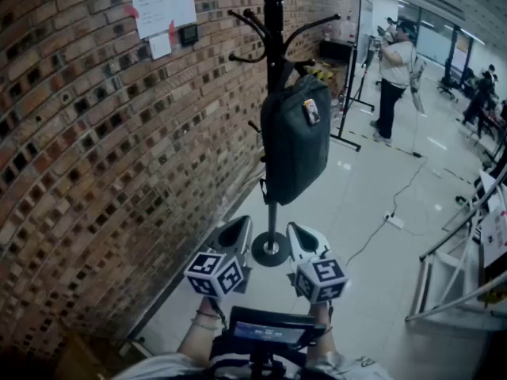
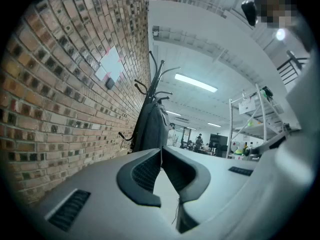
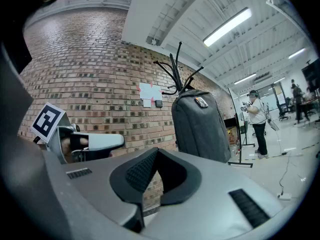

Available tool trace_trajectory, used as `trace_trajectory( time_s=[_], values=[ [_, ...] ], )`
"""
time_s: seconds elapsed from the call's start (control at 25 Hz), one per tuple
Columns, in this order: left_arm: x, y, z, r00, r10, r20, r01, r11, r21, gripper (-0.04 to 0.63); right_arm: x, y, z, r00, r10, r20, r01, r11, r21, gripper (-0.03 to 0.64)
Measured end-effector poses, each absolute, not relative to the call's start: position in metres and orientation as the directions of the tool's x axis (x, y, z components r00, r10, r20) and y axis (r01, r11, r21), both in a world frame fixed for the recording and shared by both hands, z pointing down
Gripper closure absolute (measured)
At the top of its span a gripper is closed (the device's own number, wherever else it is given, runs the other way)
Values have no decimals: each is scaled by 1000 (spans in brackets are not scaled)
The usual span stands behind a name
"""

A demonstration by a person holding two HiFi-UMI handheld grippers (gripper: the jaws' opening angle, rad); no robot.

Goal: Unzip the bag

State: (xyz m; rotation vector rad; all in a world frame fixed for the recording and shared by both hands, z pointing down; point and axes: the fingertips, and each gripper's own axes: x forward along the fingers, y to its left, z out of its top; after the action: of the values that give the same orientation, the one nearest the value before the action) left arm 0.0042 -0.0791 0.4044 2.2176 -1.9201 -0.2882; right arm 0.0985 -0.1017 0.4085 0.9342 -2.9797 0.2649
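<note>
2 claws: L claw [image 1: 240,226], R claw [image 1: 299,229]; bag [image 1: 297,145] well ahead on rack [image 1: 272,248]

We are seeing a brick wall [image 1: 71,172] running along the left, with white papers [image 1: 162,6] taped on it (pink tape at the corners). A black coat stand [image 1: 273,22] is standing on the pale, shiny floor [image 1: 356,188]. Long ceiling lamps [image 3: 227,25] are shining overhead, and a white metal rack [image 1: 418,291] is standing at the right.
</note>
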Motion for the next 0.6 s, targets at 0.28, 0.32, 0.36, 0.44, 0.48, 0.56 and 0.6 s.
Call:
trace_trajectory(
  time_s=[0.28,0.32,0.36,0.44,0.48,0.56,0.6],
  values=[
    [-4,-103,390,159,-986,-42,-937,-164,309,554,100,-130,403,-813,-580,59,-582,801,-141,627],
    [-6,-108,387,169,-984,-51,-930,-177,323,551,99,-134,403,-812,-581,58,-583,799,-145,627],
    [-9,-113,383,179,-982,-61,-924,-189,332,549,97,-137,403,-810,-583,57,-585,797,-149,627],
    [-15,-125,375,198,-978,-72,-926,-210,314,540,93,-146,405,-805,-591,57,-592,792,-153,627],
    [-18,-132,371,207,-976,-73,-932,-220,287,531,91,-152,405,-800,-597,59,-598,787,-153,627],
    [-22,-149,362,233,-970,-69,-944,-243,224,506,87,-164,406,-789,-611,63,-613,777,-144,627],
    [-25,-157,359,247,-967,-66,-946,-255,199,497,84,-170,404,-784,-617,66,-619,773,-136,627]
  ],
)
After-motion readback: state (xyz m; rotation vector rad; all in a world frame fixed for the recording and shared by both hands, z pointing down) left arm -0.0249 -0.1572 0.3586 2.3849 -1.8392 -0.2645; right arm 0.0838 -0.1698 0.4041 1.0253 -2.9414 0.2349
